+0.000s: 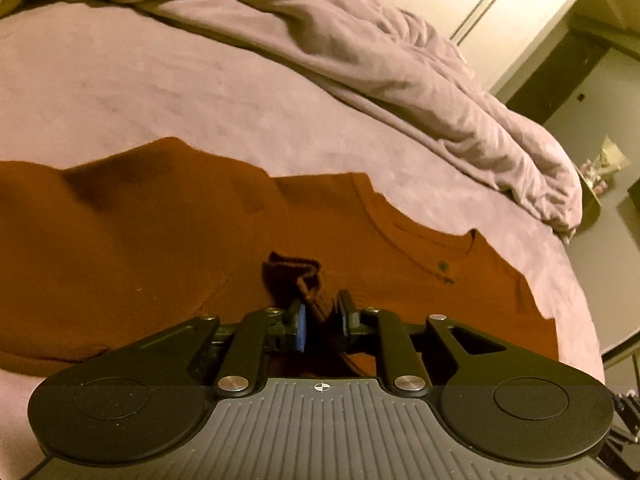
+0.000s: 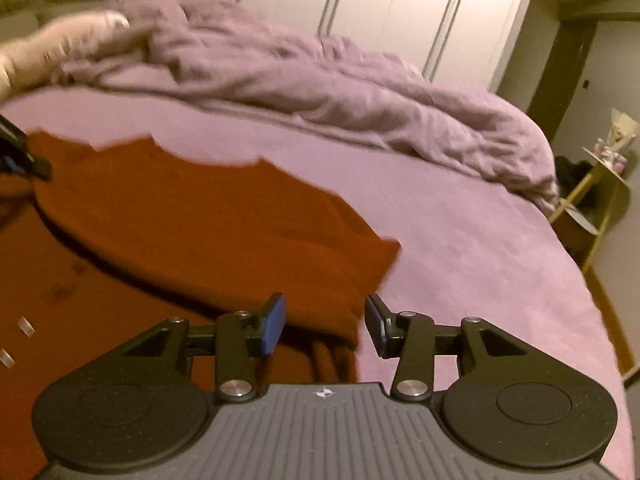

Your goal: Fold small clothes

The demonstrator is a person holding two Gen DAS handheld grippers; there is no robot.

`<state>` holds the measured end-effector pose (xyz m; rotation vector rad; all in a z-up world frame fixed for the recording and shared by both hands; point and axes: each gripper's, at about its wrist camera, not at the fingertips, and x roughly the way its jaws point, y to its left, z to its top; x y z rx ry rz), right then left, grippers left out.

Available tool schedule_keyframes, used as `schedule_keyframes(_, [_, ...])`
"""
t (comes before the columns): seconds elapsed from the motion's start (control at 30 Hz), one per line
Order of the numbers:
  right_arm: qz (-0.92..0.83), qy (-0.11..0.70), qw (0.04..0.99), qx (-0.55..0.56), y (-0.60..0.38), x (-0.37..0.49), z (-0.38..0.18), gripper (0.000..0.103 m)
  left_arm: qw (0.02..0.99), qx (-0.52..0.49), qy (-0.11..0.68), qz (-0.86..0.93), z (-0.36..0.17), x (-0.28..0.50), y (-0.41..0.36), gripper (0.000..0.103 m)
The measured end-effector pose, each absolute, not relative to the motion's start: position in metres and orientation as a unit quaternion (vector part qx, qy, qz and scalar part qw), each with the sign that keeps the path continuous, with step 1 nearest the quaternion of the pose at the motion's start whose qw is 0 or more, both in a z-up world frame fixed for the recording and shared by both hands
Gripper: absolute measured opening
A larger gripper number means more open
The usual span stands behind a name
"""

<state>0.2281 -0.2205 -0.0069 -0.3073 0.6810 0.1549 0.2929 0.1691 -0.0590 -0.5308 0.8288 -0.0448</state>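
My left tongs (image 1: 322,318) pinch a bunched fold of the rust-orange shirt (image 1: 160,248) spread on the bed (image 1: 200,92). My right tongs (image 2: 325,326) gape empty over its edge. A rumpled duvet (image 2: 320,92) is heaped behind, with a side table (image 2: 600,196) beyond the bed.
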Motion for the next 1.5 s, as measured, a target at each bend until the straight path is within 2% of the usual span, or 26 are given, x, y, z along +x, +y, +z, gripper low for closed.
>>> schedule_keyframes(0.23, [0.128,0.333,0.917,-0.178,-0.174,0.241,-0.025,0.039,0.873,-0.224,0.431,0.039,-0.07,0.293,0.177,0.021])
schedule_keyframes(0.3, [0.13,0.35,0.908,-0.189,-0.165,0.246,-0.041,0.039,0.871,-0.233,0.429,0.044,-0.068,0.287,0.185,0.028])
schedule_keyframes(0.33, [0.128,0.359,0.905,-0.189,-0.163,0.248,-0.048,0.038,0.869,-0.245,0.427,0.046,-0.066,0.283,0.19,0.038])
schedule_keyframes(0.37, [0.125,0.357,0.907,-0.185,-0.164,0.248,-0.053,0.039,0.869,-0.254,0.421,0.056,-0.063,0.277,0.195,0.055])
schedule_keyframes(0.43, [0.119,0.352,0.911,-0.179,-0.165,0.249,-0.055,0.041,0.876,-0.252,0.404,0.081,-0.056,0.262,0.206,0.078])
schedule_keyframes(0.6, [0.101,0.365,0.917,-0.129,-0.172,0.236,-0.039,0.045,0.877,-0.26,0.379,0.142,-0.052,0.213,0.256,0.079])
schedule_keyframes(0.63, [0.103,0.365,0.918,-0.115,-0.175,0.23,-0.036,0.049,0.871,-0.274,0.374,0.161,-0.054,0.202,0.272,0.078])
schedule_keyframes(0.7, [0.104,0.364,0.921,-0.091,-0.18,0.216,-0.032,0.051,0.861,-0.308,0.359,0.187,-0.061,0.18,0.301,0.069])
schedule_keyframes(0.73, [0.104,0.364,0.922,-0.081,-0.182,0.208,-0.031,0.051,0.852,-0.337,0.351,0.194,-0.065,0.17,0.32,0.058])
schedule_keyframes(0.8, [0.103,0.365,0.922,-0.072,-0.182,0.196,-0.031,0.051,0.835,-0.381,0.334,0.215,-0.07,0.152,0.348,0.056])
schedule_keyframes(1.0, [0.096,0.37,0.921,-0.079,-0.182,0.182,-0.027,0.051,0.81,-0.419,0.272,0.307,-0.073,0.116,0.419,0.054])
schedule_keyframes(1.1, [0.088,0.373,0.921,-0.075,-0.182,0.184,-0.024,0.052,0.785,-0.473,0.242,0.32,-0.086,0.109,0.449,0.05])
schedule_keyframes(1.13, [0.085,0.375,0.92,-0.075,-0.181,0.184,-0.023,0.052,0.775,-0.491,0.233,0.324,-0.091,0.107,0.458,0.044])
schedule_keyframes(1.17, [0.083,0.376,0.92,-0.077,-0.18,0.185,-0.023,0.052,0.767,-0.502,0.228,0.329,-0.094,0.107,0.464,0.043])
schedule_keyframes(1.2, [0.079,0.376,0.92,-0.08,-0.179,0.184,-0.022,0.053,0.764,-0.507,0.22,0.333,-0.096,0.103,0.47,0.043])
schedule_keyframes(1.23, [0.078,0.376,0.92,-0.084,-0.178,0.184,-0.02,0.053,0.764,-0.507,0.213,0.336,-0.096,0.101,0.475,0.037])
schedule_keyframes(1.27, [0.078,0.374,0.92,-0.087,-0.176,0.183,-0.019,0.054,0.765,-0.503,0.213,0.34,-0.095,0.102,0.477,0.024])
schedule_keyframes(1.33, [0.075,0.369,0.921,-0.097,-0.174,0.181,-0.016,0.055,0.769,-0.49,0.218,0.347,-0.095,0.102,0.482,0.009])
schedule_keyframes(1.5, [0.069,0.364,0.923,-0.106,-0.172,0.182,-0.012,0.055,0.808,-0.427,0.215,0.345,-0.073,0.108,0.472,0.008])
